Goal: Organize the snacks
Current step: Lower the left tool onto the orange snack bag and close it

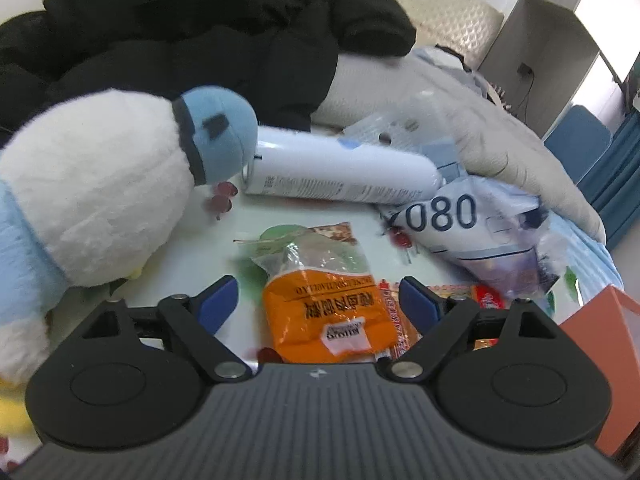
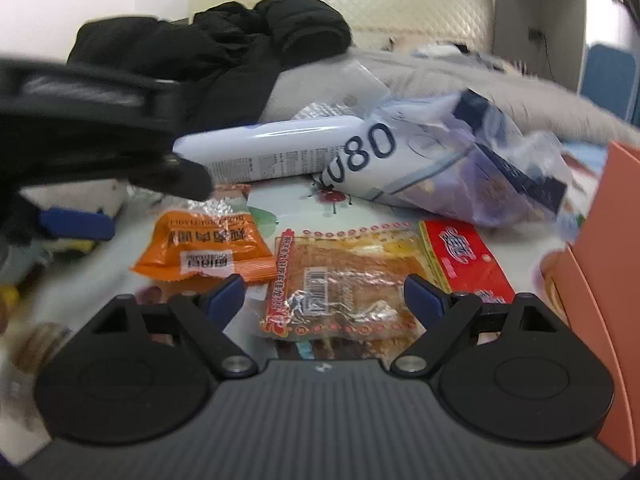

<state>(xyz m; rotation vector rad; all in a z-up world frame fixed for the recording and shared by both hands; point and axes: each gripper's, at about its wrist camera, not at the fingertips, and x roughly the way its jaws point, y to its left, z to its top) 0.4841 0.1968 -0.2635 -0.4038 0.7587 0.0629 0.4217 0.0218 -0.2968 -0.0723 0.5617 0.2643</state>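
Plush toy (image 1: 92,188): white body, light blue head; lies at the far left of the bed sheet (image 1: 192,248), which is pale with a fruit print.
Black jacket (image 1: 192,40): heaped behind the plush toy, against a cream headboard (image 1: 440,4).
White canister (image 1: 340,176): on its side beyond the snacks, its far end touching the printed bag.
Left hand-held gripper (image 1: 318,306): jaws spread wide, nothing pinched; the blue pads stand on either side of the orange packet without pressing it.
Orange packet (image 1: 328,316): flat on the sheet between the left jaws, a clear twisted end pointing away; in the right wrist view it lies left of the flat snack pack, their edges just touching.
Flat snack pack (image 2: 348,284): clear wrapper with red border, lying directly ahead of the right jaws.
Right hand-held gripper (image 2: 324,302): jaws spread, pads not pressing anything; the flat snack pack lies between and beyond them.
Red packet (image 2: 468,260): just right of the flat snack pack, touching it.
Printed bag (image 2: 440,164): crumpled, marked "80", behind the red packet.
Orange box (image 2: 600,280): wall at the far right edge.
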